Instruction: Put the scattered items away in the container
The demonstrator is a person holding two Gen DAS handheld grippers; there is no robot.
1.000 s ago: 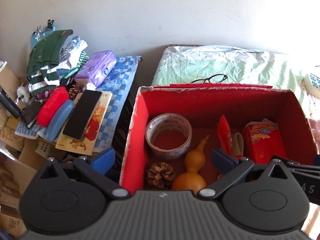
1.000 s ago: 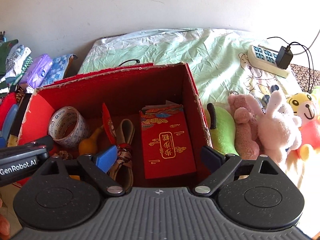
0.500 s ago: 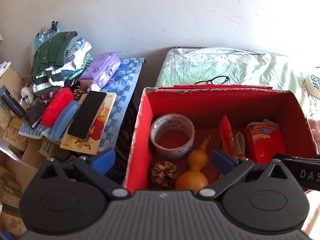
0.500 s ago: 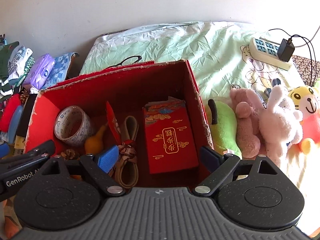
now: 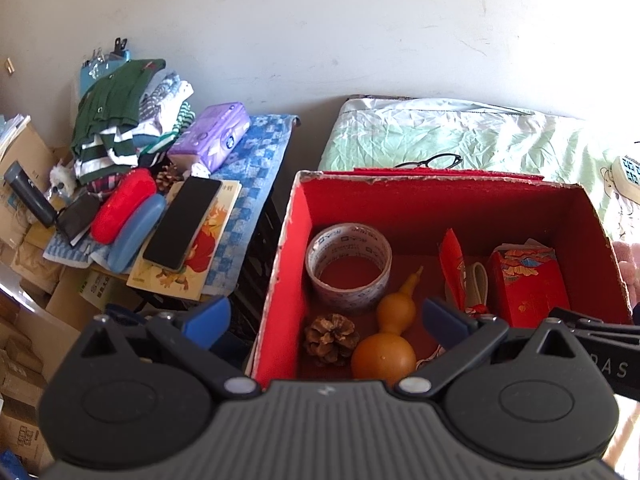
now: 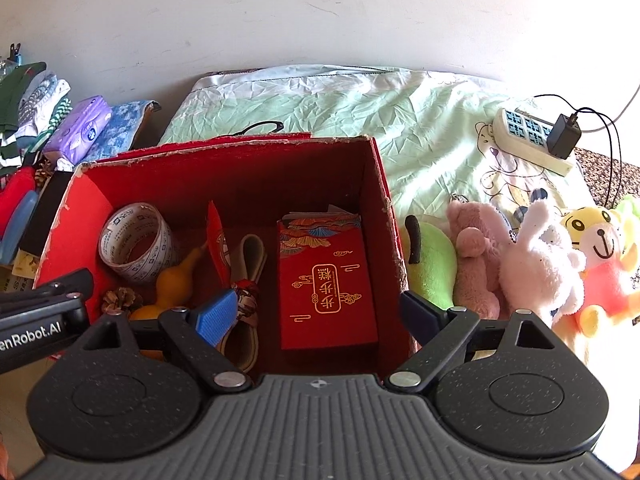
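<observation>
The red box (image 6: 380, 184) is open on top. Inside it, bare floor shows behind the tape roll (image 6: 134, 242); plush toys (image 6: 536, 264) crowd just outside its right wall.

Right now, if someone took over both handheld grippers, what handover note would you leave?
Left gripper: open, empty, above the near-left corner of the red cardboard box.
Right gripper: open, empty, over the box's right half.
In the box: clear tape roll, orange gourd, brown pine cone, red envelope pack, beige strap.
Left, judging by what lies out: black-rimmed glasses behind the box and plush toys to its right.
</observation>
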